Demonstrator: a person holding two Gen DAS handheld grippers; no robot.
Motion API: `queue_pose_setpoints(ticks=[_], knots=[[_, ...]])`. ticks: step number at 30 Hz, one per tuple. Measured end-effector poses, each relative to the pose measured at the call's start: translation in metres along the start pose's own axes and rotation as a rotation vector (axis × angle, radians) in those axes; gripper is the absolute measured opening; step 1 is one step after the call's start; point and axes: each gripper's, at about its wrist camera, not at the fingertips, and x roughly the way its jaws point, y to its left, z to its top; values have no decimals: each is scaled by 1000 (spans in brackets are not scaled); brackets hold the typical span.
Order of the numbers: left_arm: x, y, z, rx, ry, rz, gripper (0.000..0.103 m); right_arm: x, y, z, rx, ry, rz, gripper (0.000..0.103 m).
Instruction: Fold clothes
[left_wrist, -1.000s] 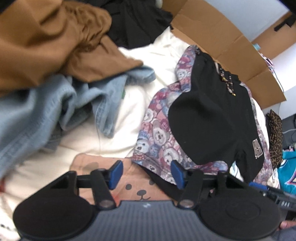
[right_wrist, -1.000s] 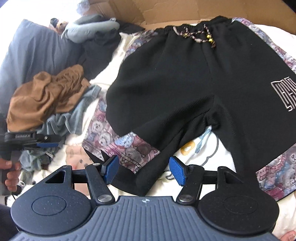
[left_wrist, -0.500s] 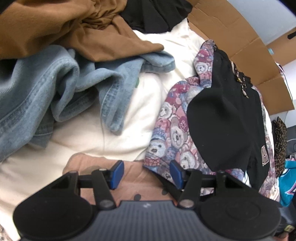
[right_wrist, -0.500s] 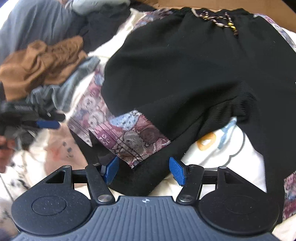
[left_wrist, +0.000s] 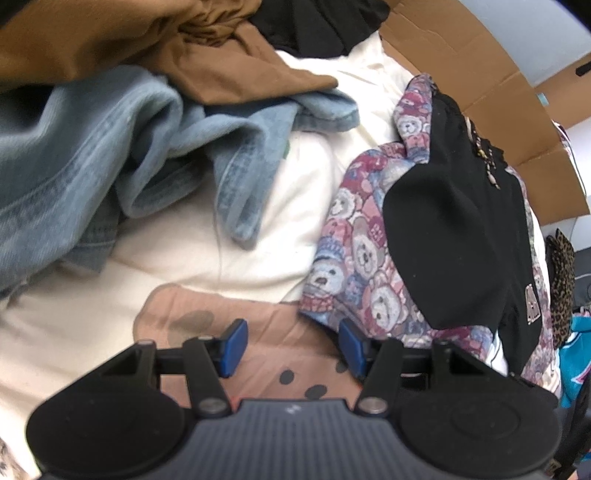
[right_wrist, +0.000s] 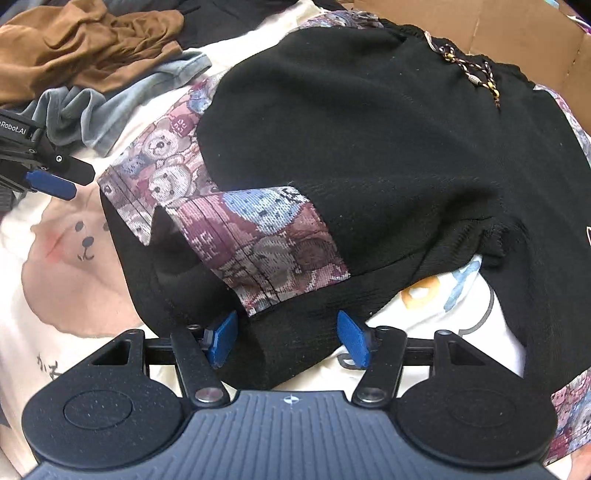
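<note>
My right claw (right_wrist: 287, 339) is closing around the hem of the black shorts (right_wrist: 388, 147) spread on the bed (right_wrist: 74, 295), pads not pressing yet. My left claw (left_wrist: 291, 347) is apart over the sheet, empty.

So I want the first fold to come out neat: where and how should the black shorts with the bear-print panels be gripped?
Probably by the near leg hem of the black shorts, coming down from the camera side. That edge lies flat and free on the cream sheet, and already sits between the closing jaws of the right gripper. The waistband with its drawstring lies far off by the cardboard.
</note>
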Motion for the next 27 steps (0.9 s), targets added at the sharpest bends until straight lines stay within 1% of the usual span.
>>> queue_pose_setpoints(ticks=[2, 4, 8, 14, 20, 27], knots=[[-1, 0, -1, -5, -3, -4, 57, -4, -6, 0, 13, 7, 7, 17], [-2, 0, -1, -8, -9, -13, 57, -9, -14, 0, 43, 15, 15, 9], [-3, -4, 0, -1, -21, -22, 57, -22, -34, -8, 128, 35, 32, 4], [-5, -7, 0, -5, -40, -26, 57, -42, -57, -27, 279, 65, 56, 2], [-3, -10, -2, -9, -57, -33, 57, -48, -65, -42, 341, 90, 52, 2], [14, -17, 0, -14, -68, -57, 57, -41, -85, -52, 383, 111, -9, 2]])
